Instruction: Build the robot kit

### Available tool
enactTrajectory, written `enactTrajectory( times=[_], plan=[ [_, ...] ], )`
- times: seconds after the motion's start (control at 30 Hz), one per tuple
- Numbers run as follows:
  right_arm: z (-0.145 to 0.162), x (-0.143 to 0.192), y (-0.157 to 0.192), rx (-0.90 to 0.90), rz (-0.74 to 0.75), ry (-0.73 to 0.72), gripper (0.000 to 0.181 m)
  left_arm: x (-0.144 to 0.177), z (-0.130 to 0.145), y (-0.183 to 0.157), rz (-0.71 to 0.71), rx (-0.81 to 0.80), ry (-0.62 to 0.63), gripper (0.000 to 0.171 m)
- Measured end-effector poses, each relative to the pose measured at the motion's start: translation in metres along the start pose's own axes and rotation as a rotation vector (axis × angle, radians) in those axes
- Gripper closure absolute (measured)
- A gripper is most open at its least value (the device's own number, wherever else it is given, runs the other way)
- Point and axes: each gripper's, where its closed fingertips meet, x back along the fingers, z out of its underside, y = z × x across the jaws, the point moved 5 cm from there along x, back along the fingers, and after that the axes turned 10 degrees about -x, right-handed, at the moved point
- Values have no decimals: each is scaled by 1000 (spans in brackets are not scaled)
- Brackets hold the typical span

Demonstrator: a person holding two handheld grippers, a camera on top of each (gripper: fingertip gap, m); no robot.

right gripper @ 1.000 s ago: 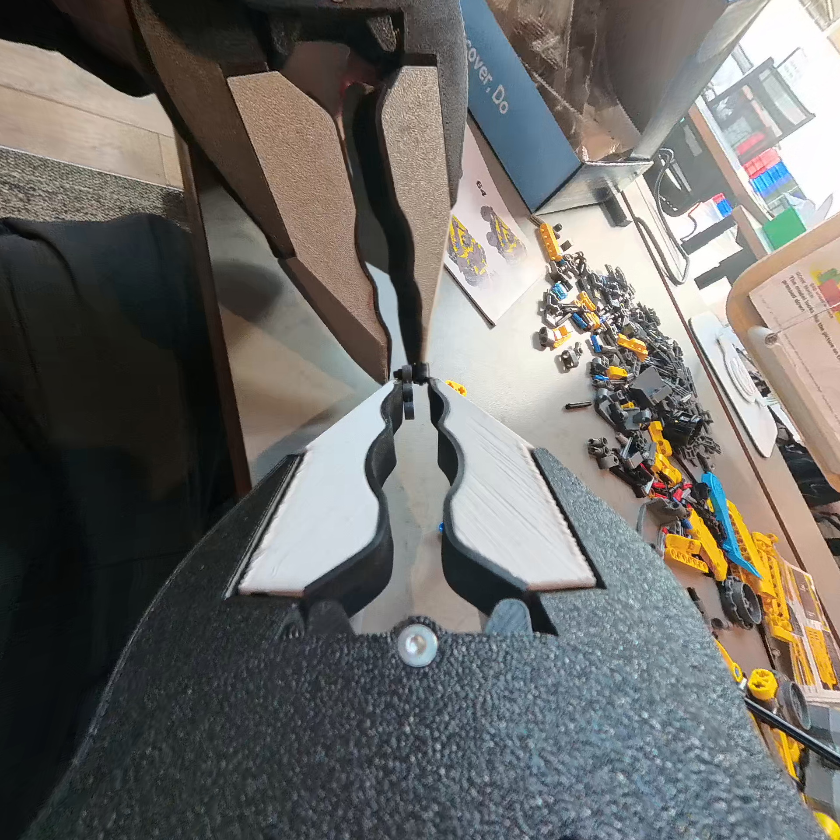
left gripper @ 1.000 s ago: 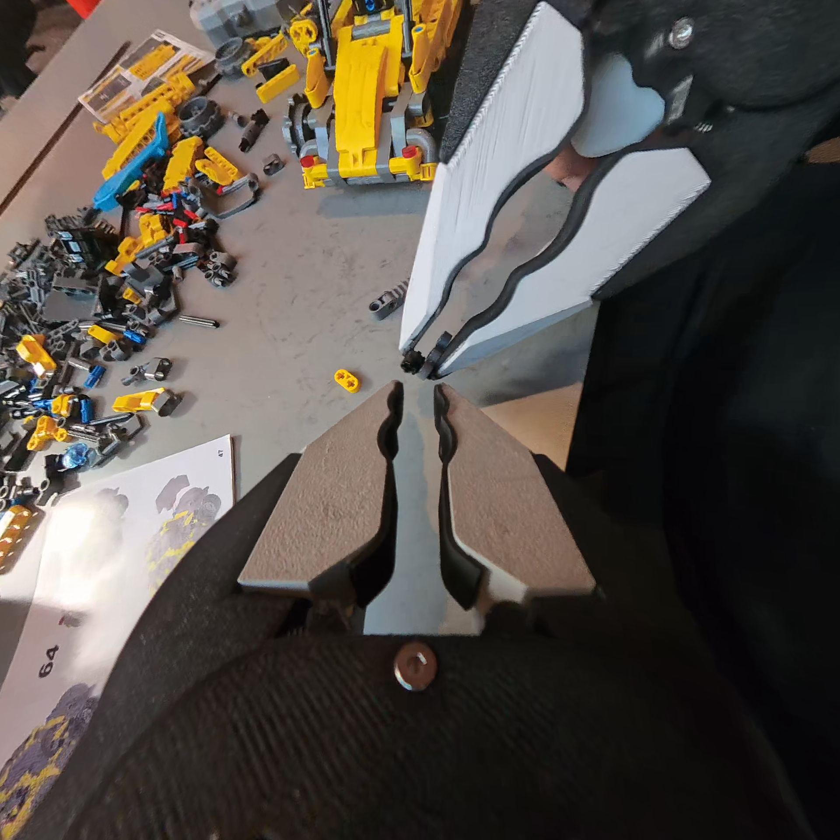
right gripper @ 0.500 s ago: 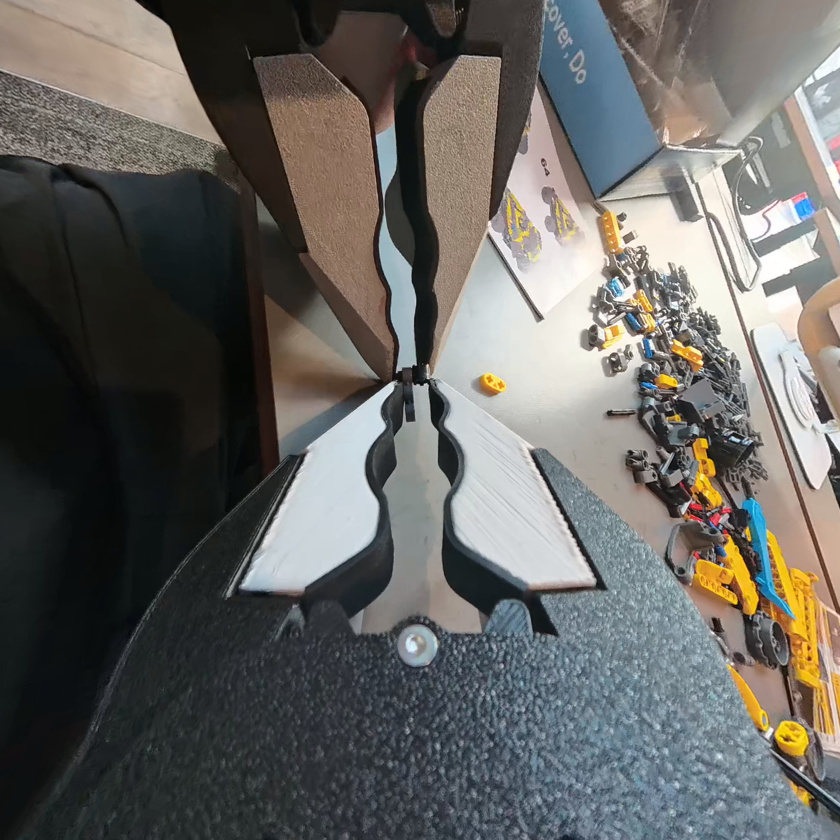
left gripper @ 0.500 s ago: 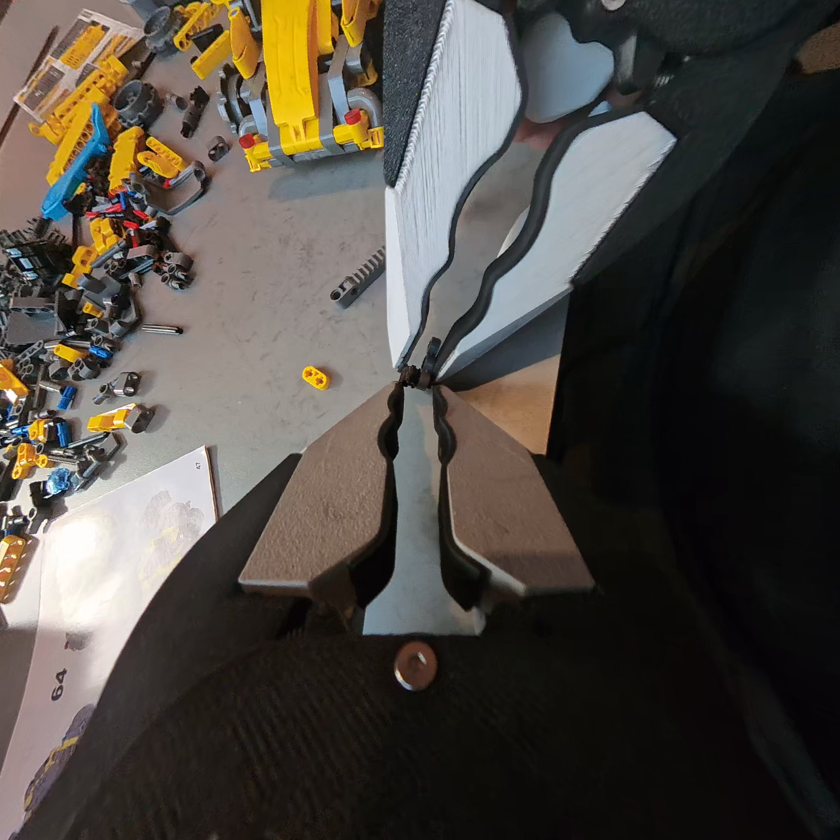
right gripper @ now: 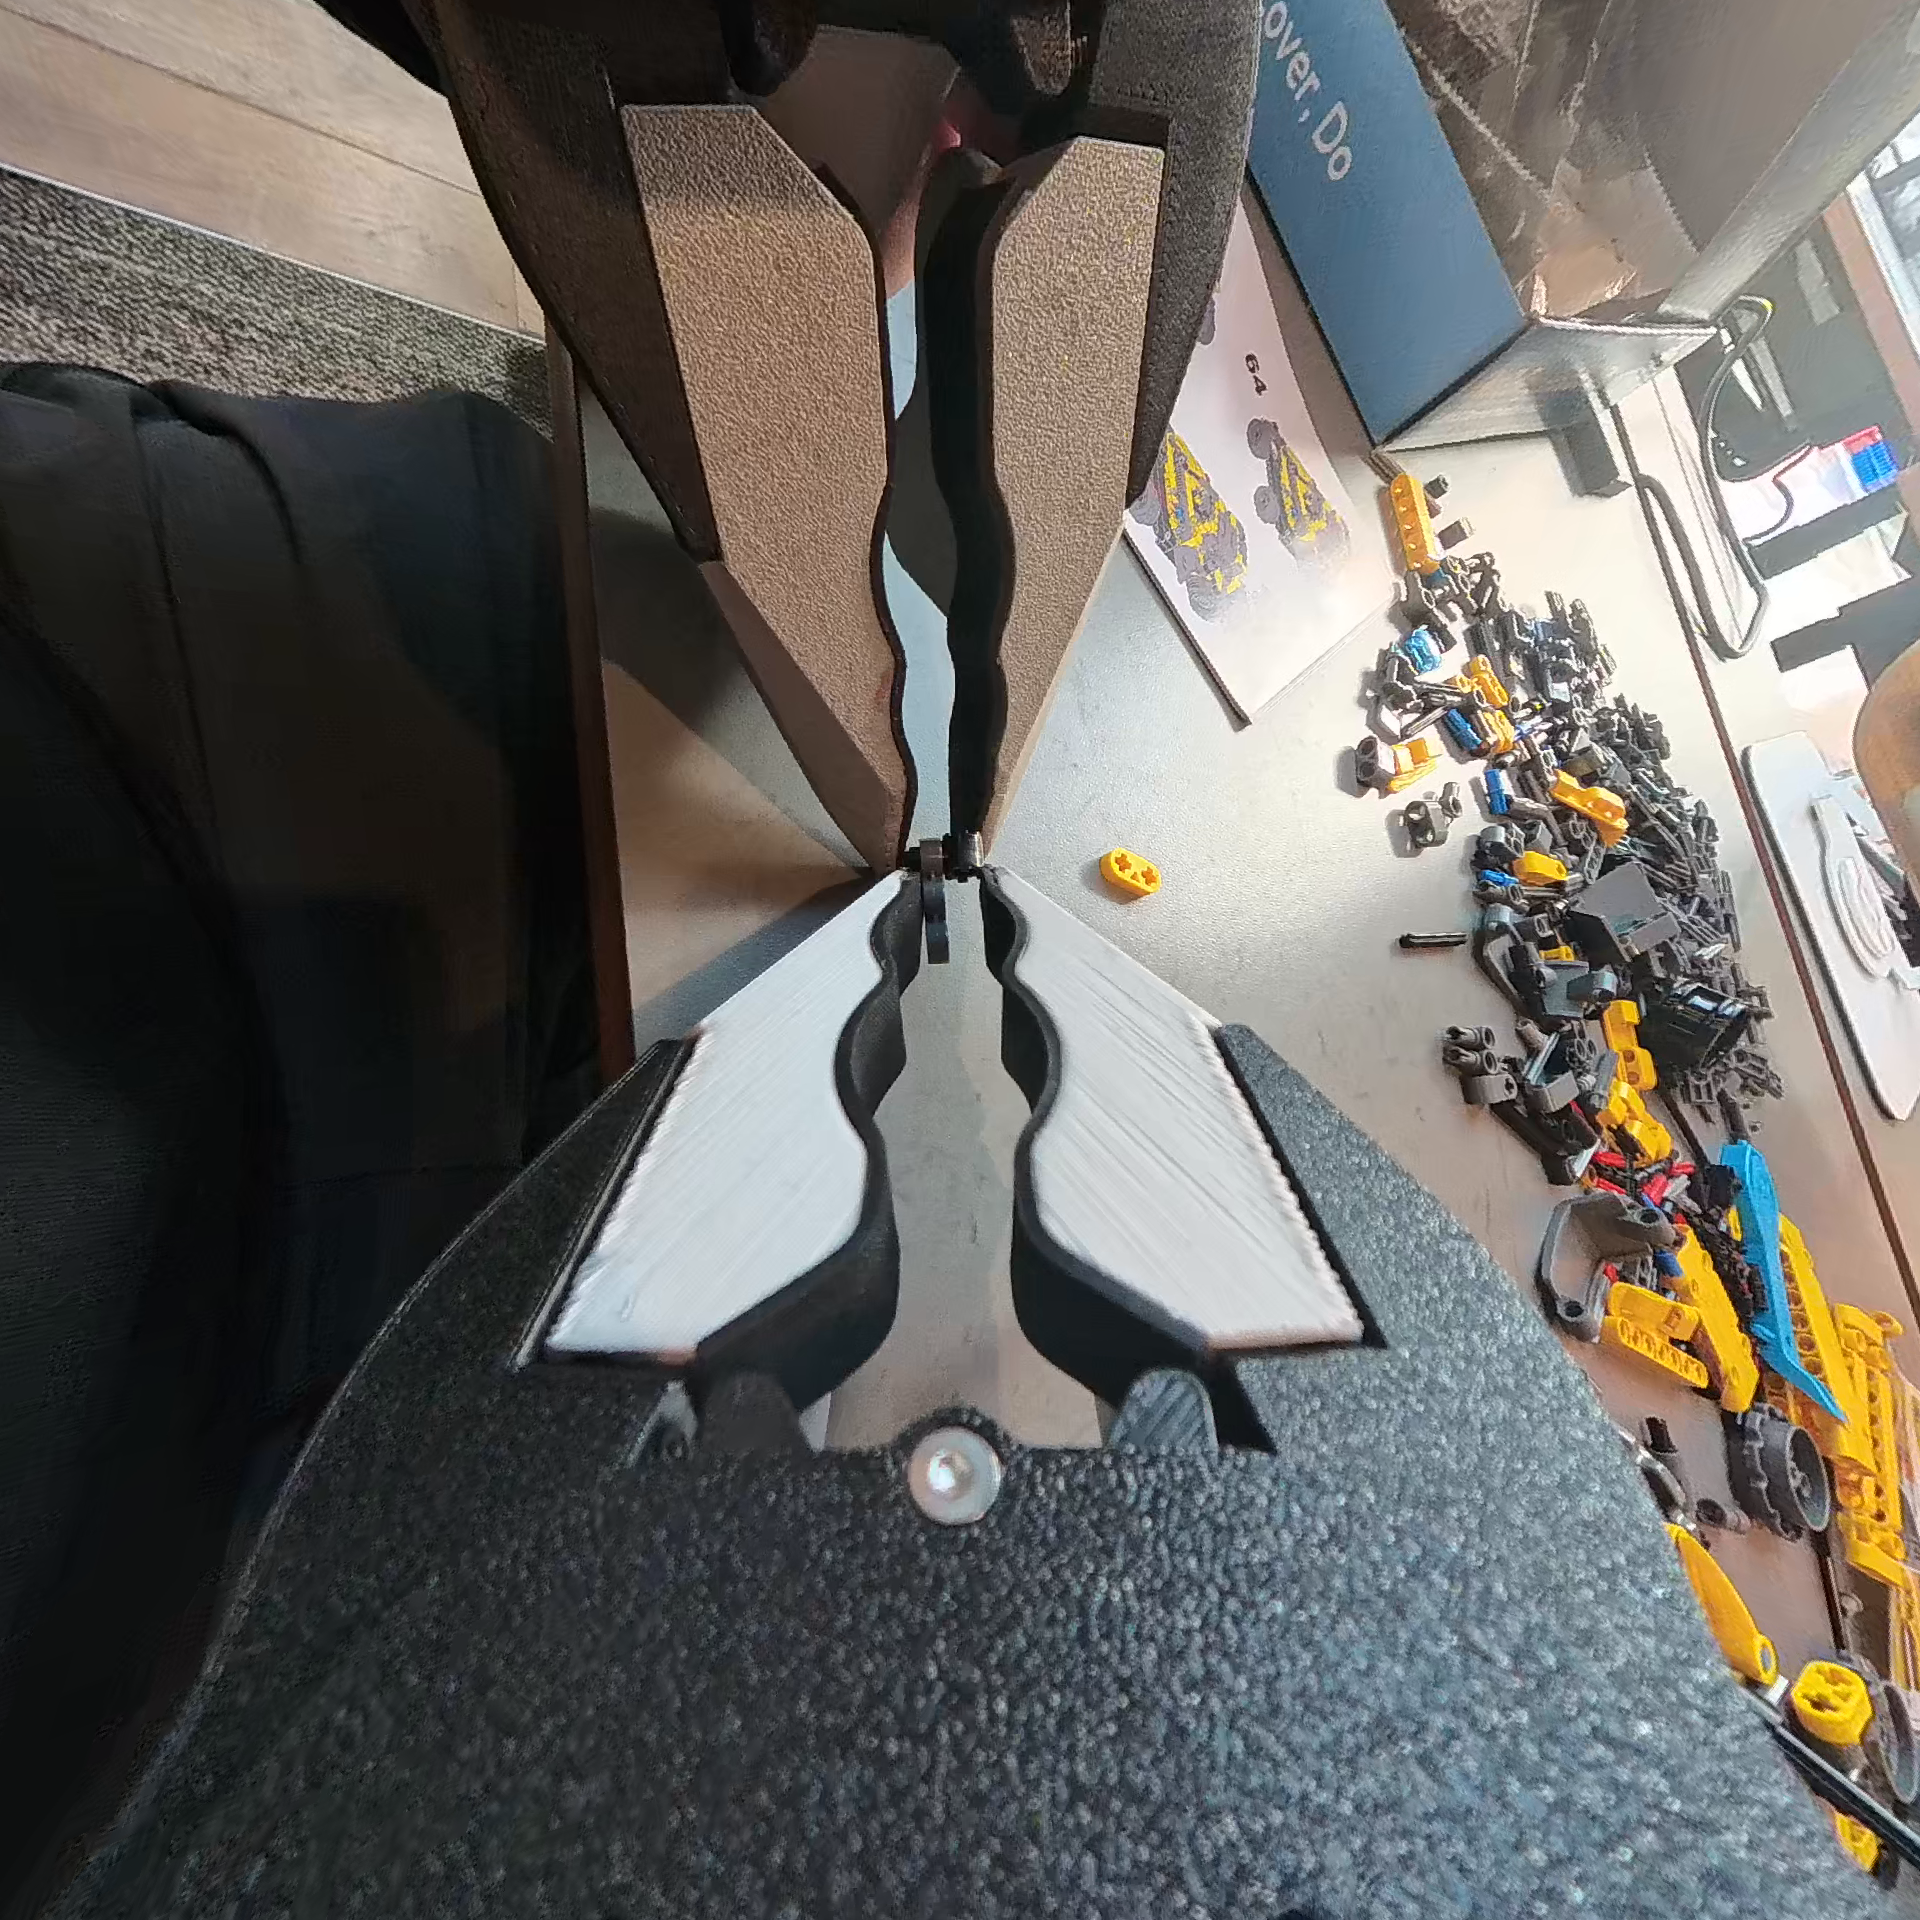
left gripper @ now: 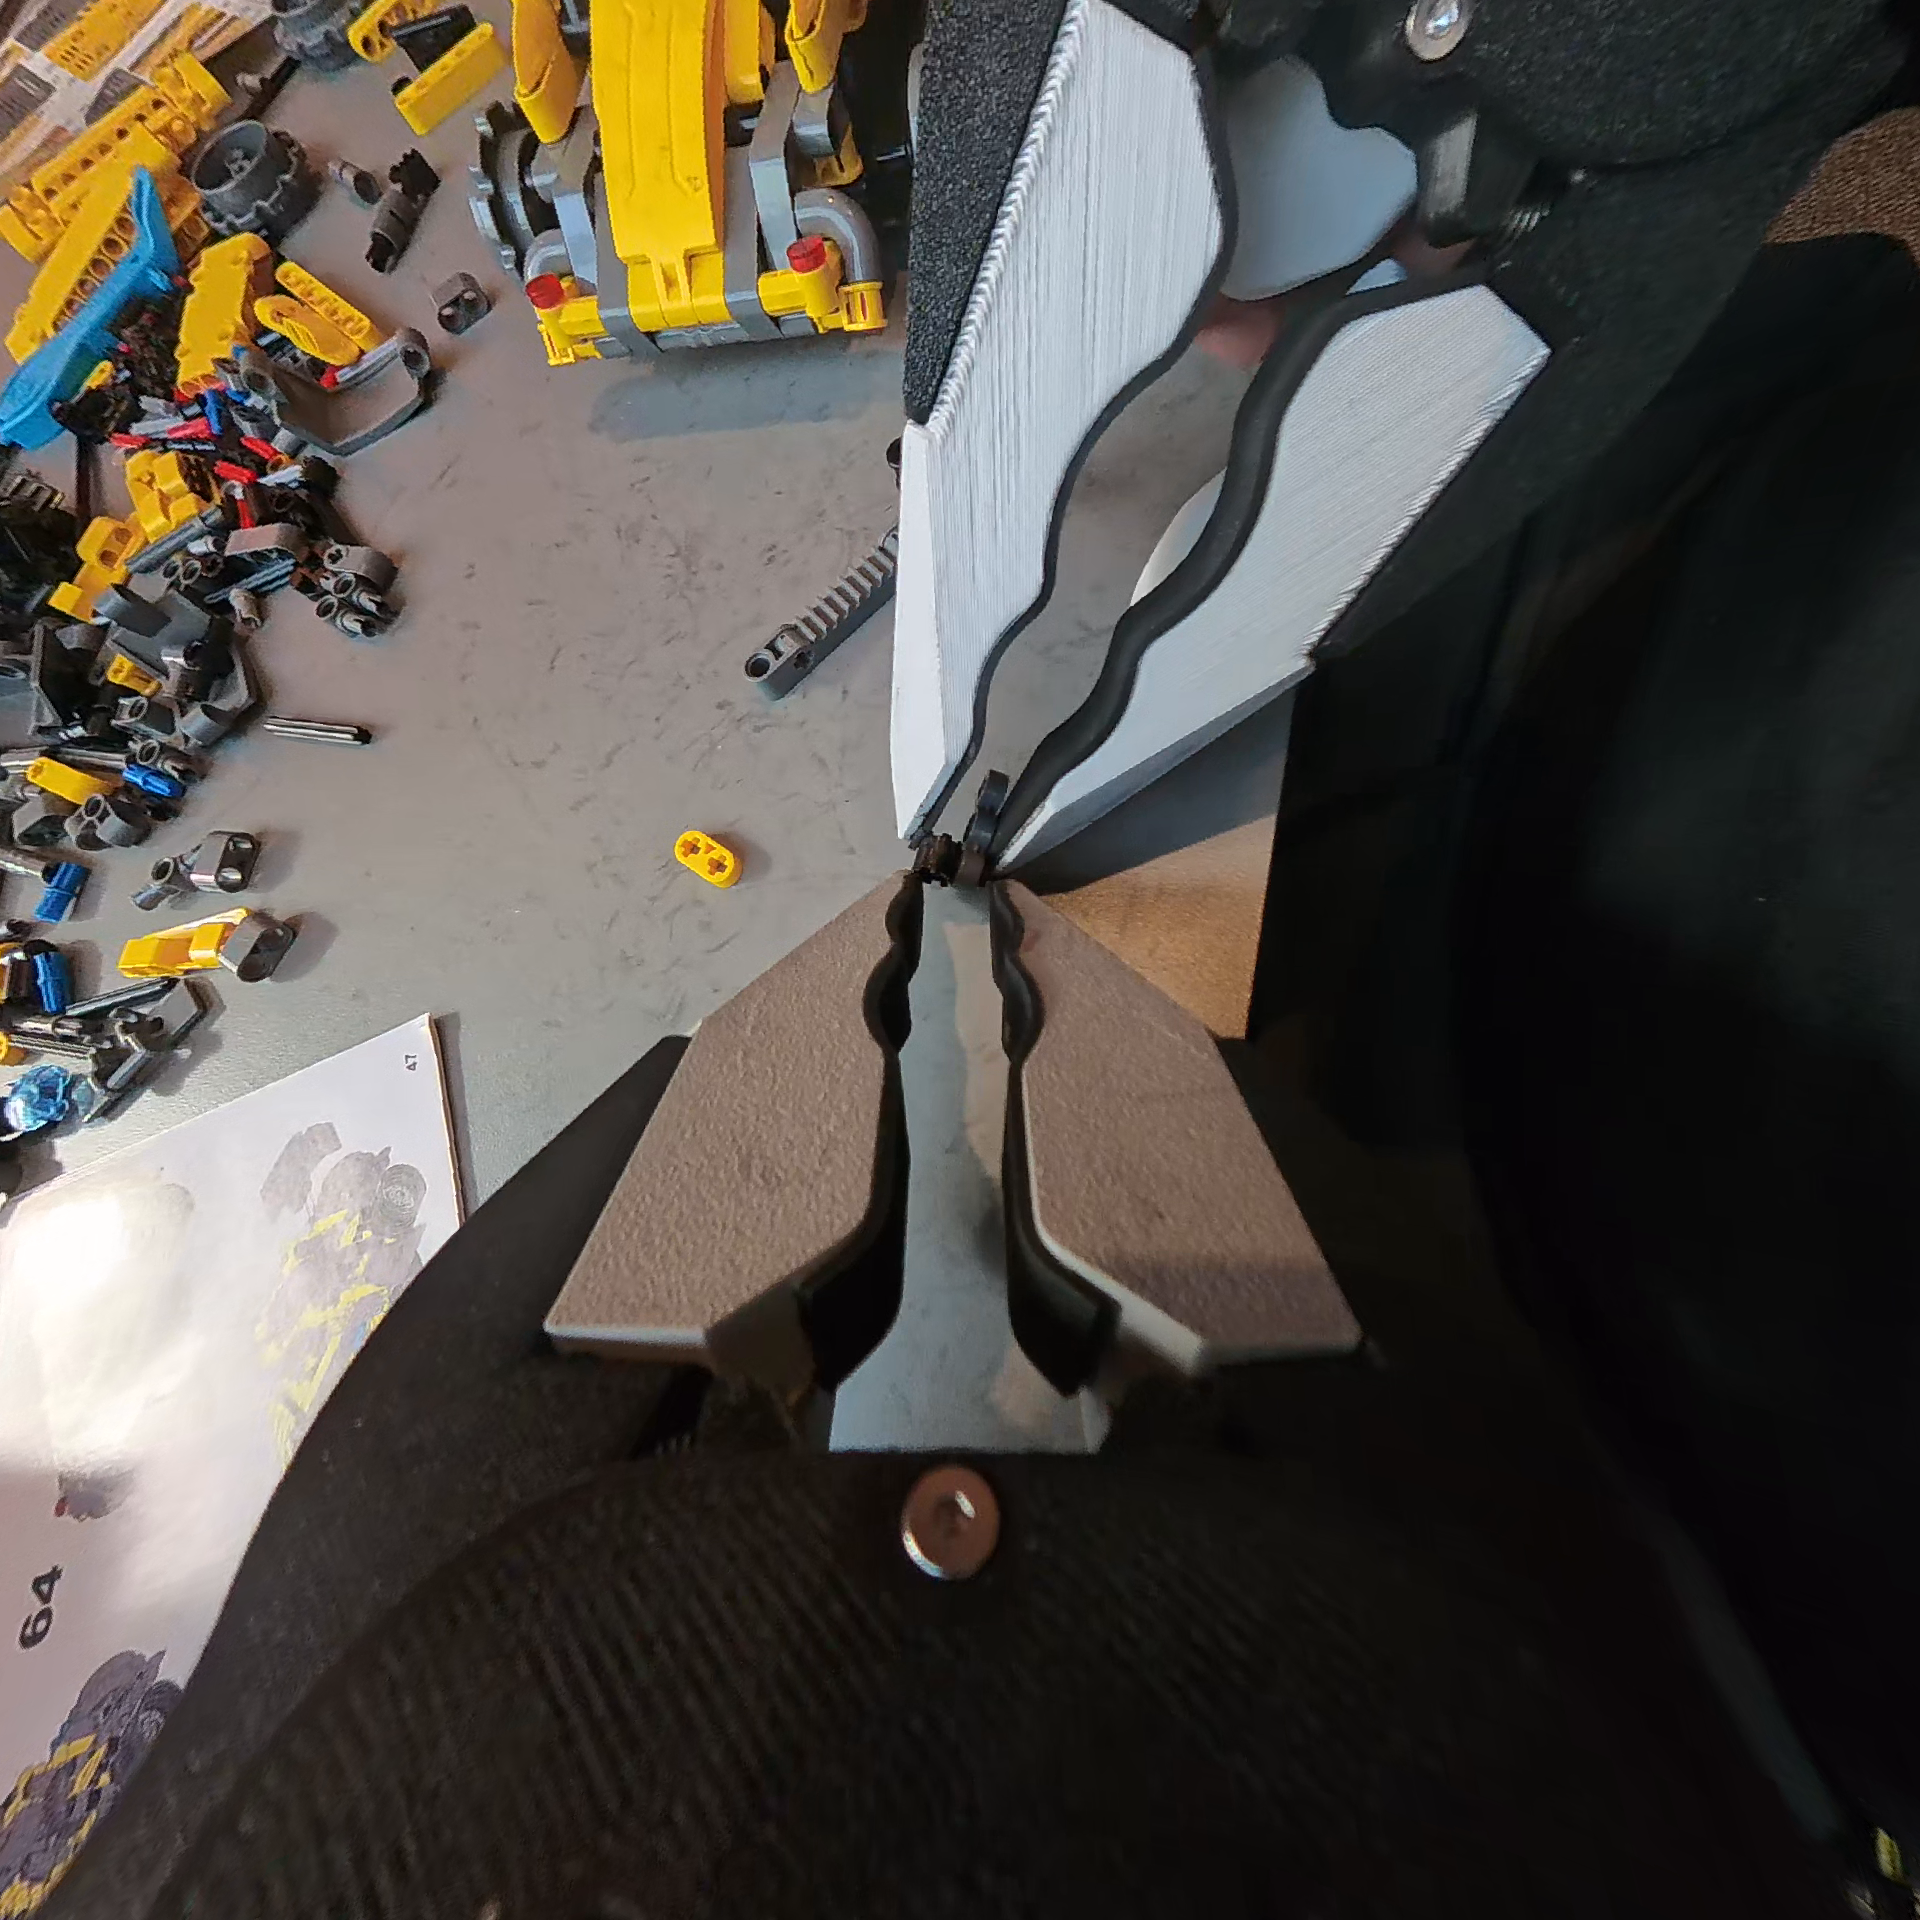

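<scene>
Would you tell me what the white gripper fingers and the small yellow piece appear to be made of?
The right gripper's fingers look like matte 3D-printed plastic: fine parallel ridges run across them. The small yellow piece looks like smooth moulded plastic with crisp cross-shaped holes.

Two tools [left gripper: 954, 883] [right gripper: 940, 878], one booklet [left gripper: 208, 1299], one lone yellow link [left gripper: 708, 857], perhaps dozens of loose parts [left gripper: 156, 623]

Printed page numbers on the open instruction booklet [left gripper: 187, 1299]; white lettering on the blue box [right gripper: 1382, 208].
</scene>
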Motion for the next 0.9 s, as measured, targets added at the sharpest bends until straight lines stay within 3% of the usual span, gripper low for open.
enactTrajectory(
  times=[0.9],
  plan=[
    [0,-1,-1,-19,-16,3,170,-1,1,2,27,34,-4,161]
  ],
)
